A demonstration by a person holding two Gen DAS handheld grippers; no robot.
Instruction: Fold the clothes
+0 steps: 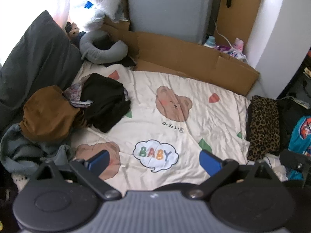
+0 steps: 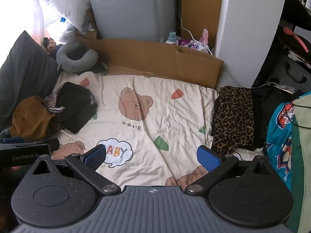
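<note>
1. On the bed, we see a cream quilt (image 1: 194, 104) printed with bears and a "BABY" cloud (image 1: 155, 154), which serves as our landmark.
2. Left of the cloud and further up the bed lies an unfolded heap: a black garment (image 1: 107, 103) touching a brown garment (image 1: 46, 114), with a grey-green cloth (image 1: 23, 149) just below the brown one.
3. Right of the cloud, at the quilt's edge, rests a folded leopard-print garment (image 2: 233, 116) on dark clothes.
4. Beyond the cloud, at the far side of the bed, stands flattened cardboard (image 1: 184, 58), with a grey neck pillow (image 1: 103, 50) to its left.
5. Our left gripper (image 1: 155, 161) hovers just above the cloud, jaws wide and holding nothing.
6. Our right gripper (image 2: 151, 155) hangs just right of the cloud, jaws likewise wide and empty.
</note>
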